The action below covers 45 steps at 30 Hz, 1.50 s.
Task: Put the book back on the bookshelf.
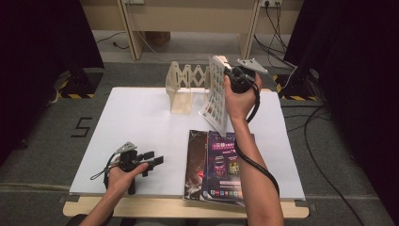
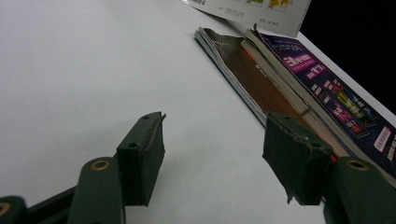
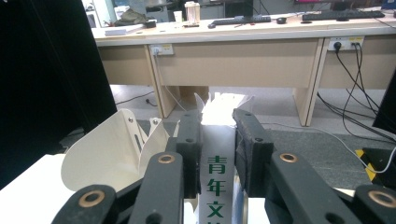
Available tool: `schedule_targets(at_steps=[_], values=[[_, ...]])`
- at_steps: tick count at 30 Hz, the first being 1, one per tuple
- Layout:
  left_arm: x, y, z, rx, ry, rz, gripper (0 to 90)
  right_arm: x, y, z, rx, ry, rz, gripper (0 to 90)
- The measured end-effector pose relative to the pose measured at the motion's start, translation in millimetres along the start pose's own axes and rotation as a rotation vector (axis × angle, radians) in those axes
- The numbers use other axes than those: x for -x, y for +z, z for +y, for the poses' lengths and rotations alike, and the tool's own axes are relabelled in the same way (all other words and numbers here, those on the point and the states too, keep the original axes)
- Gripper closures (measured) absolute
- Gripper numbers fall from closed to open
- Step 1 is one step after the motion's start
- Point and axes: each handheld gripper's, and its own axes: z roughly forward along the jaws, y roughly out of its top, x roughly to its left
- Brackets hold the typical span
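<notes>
**Mia:** Start with the high view. What is going on?

**Ben:** The right gripper (image 1: 234,75) holds a magazine (image 1: 214,94) up in the air. It hangs down from the jaws, long side pointing up and down. Its cover has lots of little colored squares.

**Mia:** Where should it go?

**Ben:** I think into the folding rack (image 1: 184,89). The rack stands at the far side of the white table (image 1: 136,122), just to the left of the magazine. So the magazine must slide left and go down between the rack's walls. The right hand is much closer to it.

**Mia:** And the left gripper (image 1: 156,161)?

**Ben:** It rests low near the front edge, far from the rack.

**Mia:** Now the left gripper view.

**Ben:** Its jaws stand apart with nothing between them. Past them lies a stack of magazines (image 2: 299,84), flat on the table, purple one on top.

**Mia:** And the right gripper view?

**Ben:** The two pads (image 3: 189,149) squeeze the magazine's spine (image 3: 215,182), the one with green letters. The rack's cream wall (image 3: 107,149) is down to the left, very near.

**Mia:** Anything in the way?

**Ben:** Just the rack's own walls. The bottom edge could bump one.
</notes>
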Motion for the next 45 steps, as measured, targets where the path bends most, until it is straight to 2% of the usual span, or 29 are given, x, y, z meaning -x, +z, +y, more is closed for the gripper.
schedule_targets(at_steps=[4,9,18,24,29,31,34,41,45], values=[[0.0,0.2,0.3,-0.001,-0.001,-0.003,37.3,1.0,-11.7,-10.5,0.016,-0.014,-0.012,73.7],[0.0,-0.3,1.0,0.002,0.001,-0.002,37.3,5.4,-20.0,-13.7,0.025,-0.005,-0.018,73.7],[1.4,0.4,1.0,0.004,-0.003,-0.008,37.3,15.1,-22.8,-8.4,-0.027,0.020,-0.029,72.4],[1.1,0.3,1.1,0.002,-0.003,-0.007,37.3,21.1,-16.4,-5.6,-0.081,0.039,-0.031,71.2],[0.4,-0.5,1.6,0.005,-0.005,-0.005,37.2,25.1,-4.7,-5.8,-0.128,0.054,-0.023,66.5],[-0.3,-0.7,1.5,0.005,-0.007,-0.005,37.2,27.2,-1.0,-6.3,-0.144,0.074,-0.018,65.2],[-1.1,-0.4,1.5,0.005,-0.010,-0.005,37.2,29.6,4.1,-5.8,-0.163,0.073,-0.028,60.0],[-0.8,-0.1,1.7,0.006,-0.009,-0.007,37.2,30.7,12.2,4.4,-0.189,0.068,-0.024,57.2],[-0.5,-0.4,1.8,0.006,-0.009,-0.006,37.2,28.3,22.3,10.9,-0.234,0.062,-0.025,55.2]])
